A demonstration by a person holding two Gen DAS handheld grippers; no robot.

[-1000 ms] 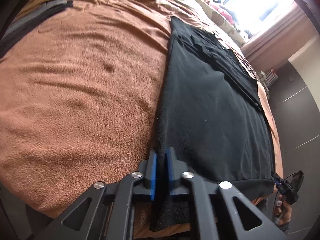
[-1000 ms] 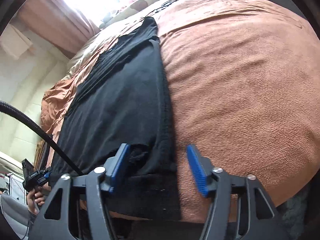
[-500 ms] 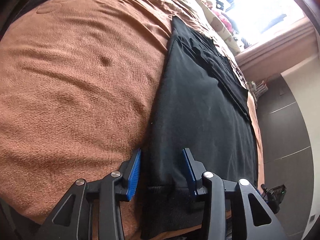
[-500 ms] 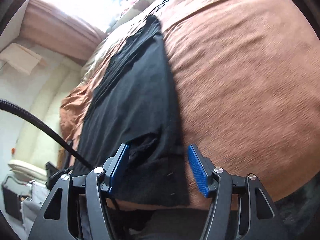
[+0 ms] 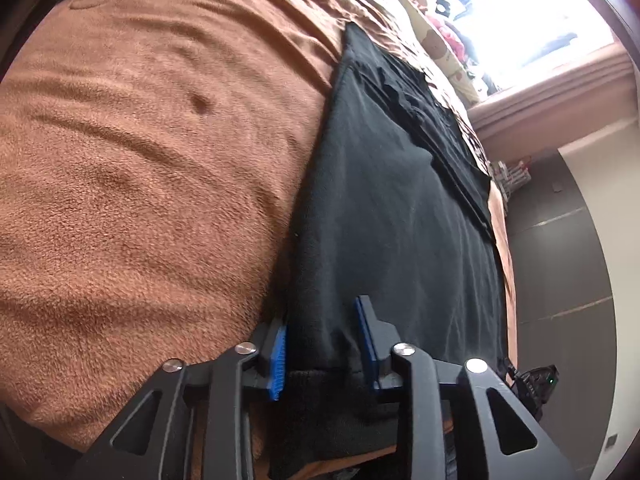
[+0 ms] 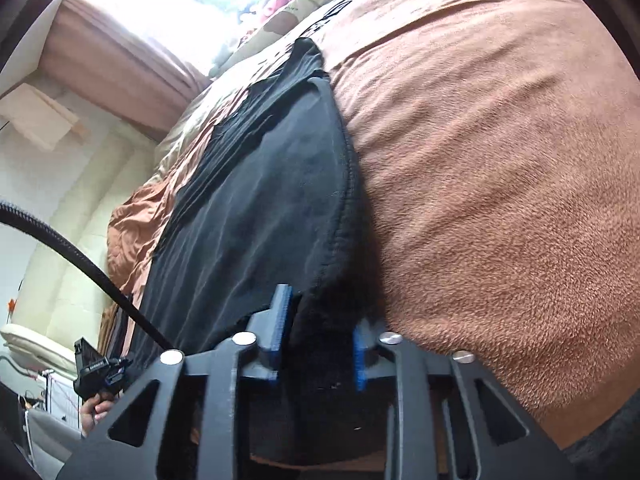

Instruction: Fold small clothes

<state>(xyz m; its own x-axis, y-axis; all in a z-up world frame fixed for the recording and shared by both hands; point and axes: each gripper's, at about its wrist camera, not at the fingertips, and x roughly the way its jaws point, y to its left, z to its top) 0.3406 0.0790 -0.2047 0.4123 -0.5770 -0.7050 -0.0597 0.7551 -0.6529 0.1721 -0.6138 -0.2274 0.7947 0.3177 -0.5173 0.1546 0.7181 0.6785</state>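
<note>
Covering the bed, a brown blanket (image 5: 140,184) carries a black garment (image 5: 400,240) laid flat, stretching away ahead of both sets of fingers. Left gripper (image 5: 322,350): fingers just closed in, pinching the garment's near corner. Right gripper (image 6: 320,342): fingers just closed likewise, clamped on the opposite near corner.

Black garment (image 5: 400,216), plain, no print. Rust-brown fleece blanket (image 5: 140,184) across bed, one small darker spot. Cream pillow (image 5: 436,44) with brown bear pattern near window. Dusty-pink curtain (image 6: 120,60). Left claw (image 5: 324,344): black frame, blue pads, silver screws. Right claw (image 6: 320,344): same colours. Black ribbed cable (image 6: 80,264). Dark grey floor tiles (image 5: 560,264), pale joints.
</note>
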